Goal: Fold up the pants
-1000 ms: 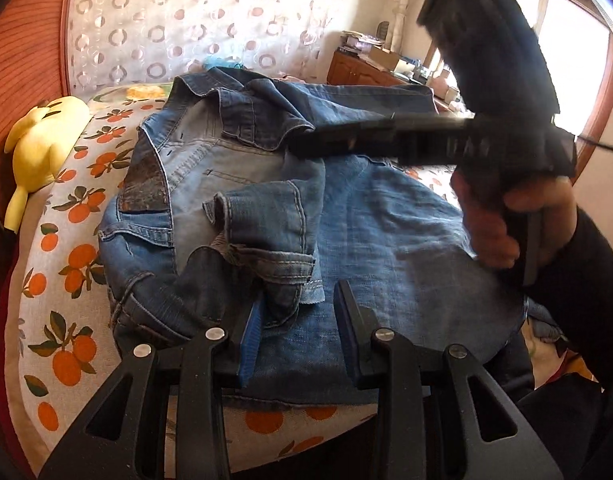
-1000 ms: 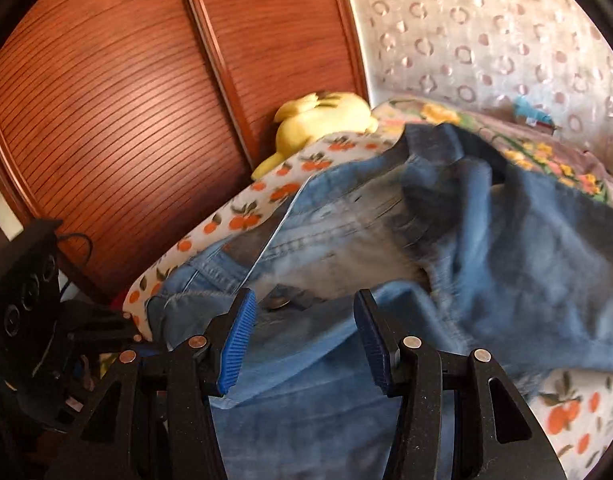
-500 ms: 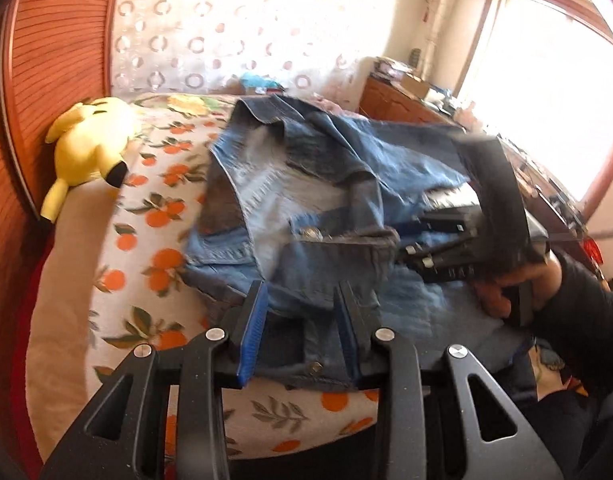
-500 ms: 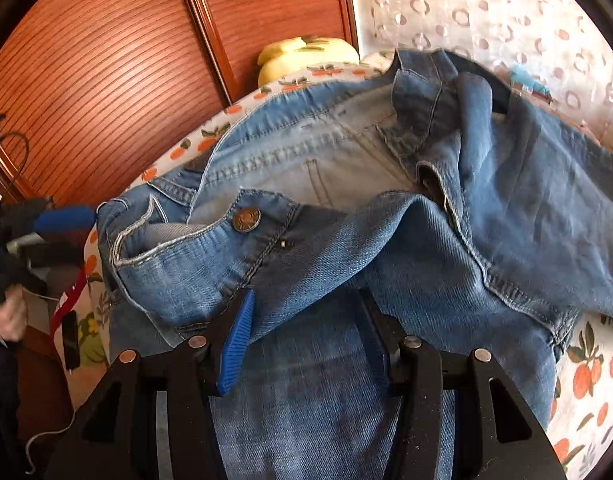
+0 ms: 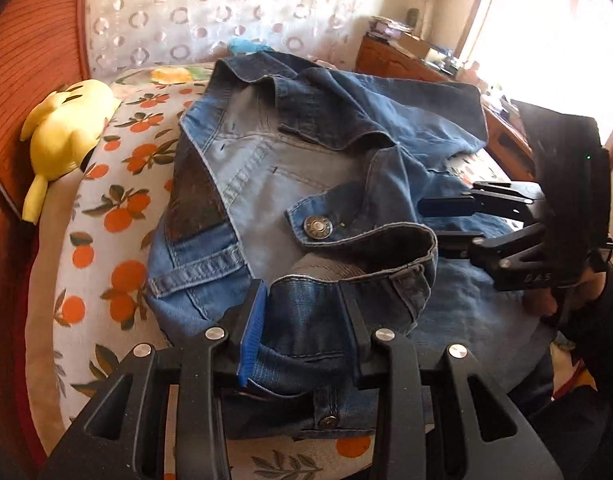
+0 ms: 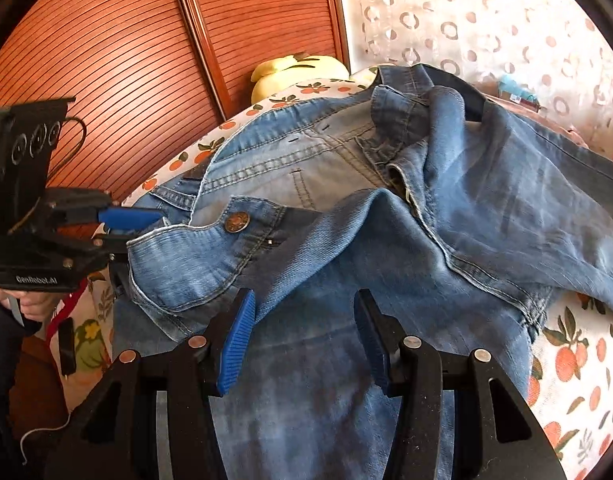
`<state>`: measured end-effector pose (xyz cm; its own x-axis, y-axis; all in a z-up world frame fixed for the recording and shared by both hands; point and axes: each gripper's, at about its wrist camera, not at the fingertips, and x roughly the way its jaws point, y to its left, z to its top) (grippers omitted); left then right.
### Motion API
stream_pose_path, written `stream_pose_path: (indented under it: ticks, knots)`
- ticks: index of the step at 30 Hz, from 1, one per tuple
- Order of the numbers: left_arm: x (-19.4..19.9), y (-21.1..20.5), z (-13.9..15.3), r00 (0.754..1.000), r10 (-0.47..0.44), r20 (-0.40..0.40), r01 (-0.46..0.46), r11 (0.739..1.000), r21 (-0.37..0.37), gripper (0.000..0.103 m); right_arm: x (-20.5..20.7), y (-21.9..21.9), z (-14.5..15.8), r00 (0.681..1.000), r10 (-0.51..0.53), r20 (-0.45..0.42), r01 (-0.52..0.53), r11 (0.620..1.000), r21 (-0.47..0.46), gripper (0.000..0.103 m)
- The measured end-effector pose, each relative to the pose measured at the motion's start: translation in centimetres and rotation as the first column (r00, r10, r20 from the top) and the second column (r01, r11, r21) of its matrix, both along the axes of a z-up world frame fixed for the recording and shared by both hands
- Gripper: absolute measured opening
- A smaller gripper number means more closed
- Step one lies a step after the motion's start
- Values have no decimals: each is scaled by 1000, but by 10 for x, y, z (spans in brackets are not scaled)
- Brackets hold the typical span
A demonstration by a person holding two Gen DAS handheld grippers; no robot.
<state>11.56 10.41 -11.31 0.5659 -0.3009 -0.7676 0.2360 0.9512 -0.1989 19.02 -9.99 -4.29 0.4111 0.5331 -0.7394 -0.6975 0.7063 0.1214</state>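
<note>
1. Between my left fingers sits a bunched fold of the jeans, close to the waistband; my left gripper stands spread, with denim filling the gap.
2. Just ahead of those fingers lies the metal waist button on the flap turned toward me.
3. Beyond the flap, the jeans spread over the orange-print bedspread.
4. Far ahead to the left rests a yellow plush toy against the wooden slatted panel.
5. My right gripper is spread too, its blue pads on either side of a flat leg panel.
6. Off to its left, the button flap rises.
</note>
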Motion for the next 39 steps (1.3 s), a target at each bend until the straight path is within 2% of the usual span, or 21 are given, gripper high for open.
stream_pose_path:
  ticks: [1,2,5,9,13,15,16,17,18,24,26,29,32,36,39]
  knots:
    - [-3,-1,-2,1000,7,-1,-7,1000,-2,34,-2,-2,1,1000,-1,0,1,1000,7,53]
    - [-6,-3,-3,1000,2,0,-2,1000,3,23,-3,-7,3,1000,-5,3,5,1000,16,53]
    - [-15,-9,-6,1000,4,19,-4,999,46,10,-10,-16,10,999,-32,25,31,999,31,53]
    - [-31,2,12,993,80,91,-82,997,15,7,-11,-23,12,997,-69,40,66,996,62,53]
    - [-63,31,45,949,233,212,-226,972,-57,7,-15,-32,15,992,-102,67,98,993,70,53]
    - [-78,49,58,915,308,261,-294,951,-92,6,-18,-38,17,990,-119,73,113,990,84,53]
    - [-87,60,64,889,353,292,-337,936,-106,6,-19,-41,17,989,-126,73,120,989,91,53]
    - [-92,68,67,874,380,304,-361,925,-117,6,-20,-43,16,988,-136,70,128,987,99,53]
    - [-94,75,67,869,394,300,-375,919,-122,6,-20,-44,14,988,-143,63,136,985,106,53]
    - [-79,83,22,907,396,143,-404,914,31,8,-25,-44,5,988,-151,35,147,983,112,53]
    - [-77,85,18,902,412,126,-420,906,47,13,-25,-42,8,988,-147,38,142,984,109,53]
    - [-77,86,33,900,407,155,-415,910,19,23,-22,-42,11,989,-140,42,135,986,100,53]
    - [-68,81,57,902,371,219,-380,925,-3,44,-20,-47,12,990,-137,41,132,986,97,53]
    - [-31,63,79,935,262,239,-272,962,6,47,-19,-48,7,990,-138,38,134,987,88,53]
    - [10,49,77,962,191,193,-203,978,43,47,-20,-50,9,988,-145,45,140,986,93,53]
